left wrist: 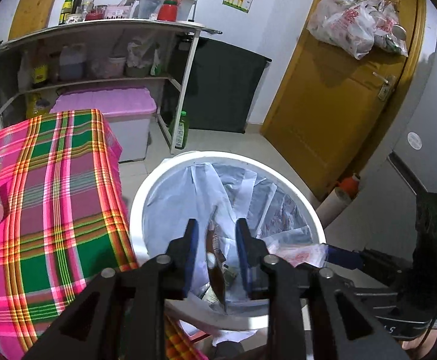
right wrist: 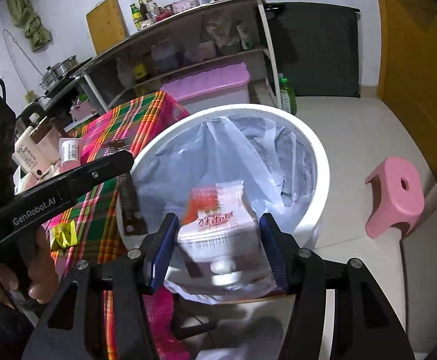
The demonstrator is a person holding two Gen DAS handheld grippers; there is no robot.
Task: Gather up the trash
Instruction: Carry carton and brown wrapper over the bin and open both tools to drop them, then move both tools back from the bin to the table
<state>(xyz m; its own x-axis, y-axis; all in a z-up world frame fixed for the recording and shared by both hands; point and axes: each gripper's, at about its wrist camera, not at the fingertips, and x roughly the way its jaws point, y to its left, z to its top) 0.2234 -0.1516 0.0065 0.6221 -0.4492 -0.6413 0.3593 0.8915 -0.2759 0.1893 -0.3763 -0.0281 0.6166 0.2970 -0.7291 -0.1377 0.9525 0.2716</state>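
A: Two items over the white bin (left wrist: 314, 210). Step in hand: dropping in.
B: Left gripper (left wrist: 215, 225): spread, brown wrapper (left wrist: 215, 270) loose between the pads, inside the bin mouth. Right gripper (right wrist: 218, 219): pinching a red-and-white packet (right wrist: 215, 210) above the liner.
A: Next, likely: spreading right jaws squarely over the opening; then the yellow wrapper (right wrist: 64, 235) on the table.
B: Legible: "GenRobot.AI" on left gripper body. Packet's red characters too blurred.

Blurred carton (right wrist: 218, 225); the dark wrapper (left wrist: 214, 258) perhaps mid-fall.
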